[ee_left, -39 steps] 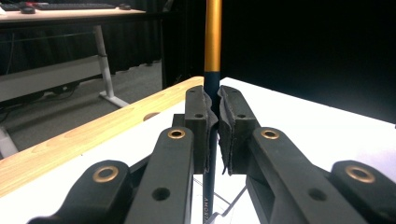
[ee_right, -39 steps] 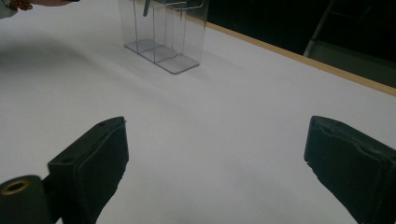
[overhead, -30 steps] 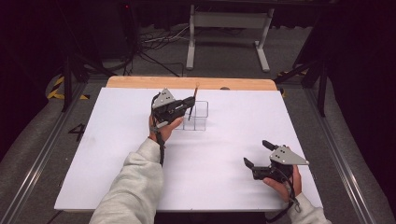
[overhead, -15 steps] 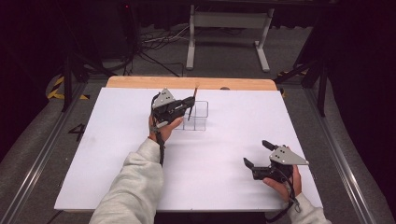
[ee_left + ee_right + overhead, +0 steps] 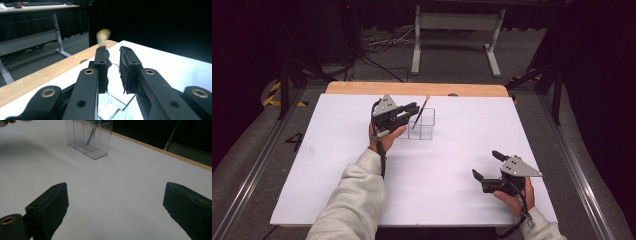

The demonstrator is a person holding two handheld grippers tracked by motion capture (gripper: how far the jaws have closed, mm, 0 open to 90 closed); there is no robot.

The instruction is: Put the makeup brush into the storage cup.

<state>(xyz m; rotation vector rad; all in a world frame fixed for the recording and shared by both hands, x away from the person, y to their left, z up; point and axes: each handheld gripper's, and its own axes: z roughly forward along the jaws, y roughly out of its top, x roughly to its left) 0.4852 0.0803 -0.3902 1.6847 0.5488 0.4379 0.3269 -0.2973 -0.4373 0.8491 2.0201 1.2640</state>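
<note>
Dark curtains and a grey floor with loose cables surround a white table (image 5: 337, 165) whose far edge shows a strip of bare wood. Beyond it stands a pale metal frame (image 5: 457, 30) on two legs.

Toward the left of the high view, a grey sleeve (image 5: 349, 205) reaches forward and the hand (image 5: 384, 137) holds the left gripper (image 5: 411, 111) near the far middle of the table, its grey plate on top and its jaws pointing right toward a clear plastic holder (image 5: 424, 125). A thin stick with an orange-tan upper end (image 5: 420, 113) leans in the holder, its lower end inside a compartment and its top tilted right and away. In the left gripper view the two black jaws stand narrowly apart with a slim gap between the pads; the stick's blurred tan top (image 5: 103, 35) rises just behind the left jaw, and the holder's clear rim (image 5: 112, 105) lies below. Whether the pads touch the stick cannot be told.

Further right, near the front right corner, the other hand (image 5: 514, 197) holds the right gripper (image 5: 486, 166) low over the bare table, well apart from the holder. Its jaws are spread wide with nothing between them; the right gripper view shows white table between the pads and the clear holder (image 5: 87, 140) farther off, a dark stick (image 5: 90, 135) slanting inside it.
</note>
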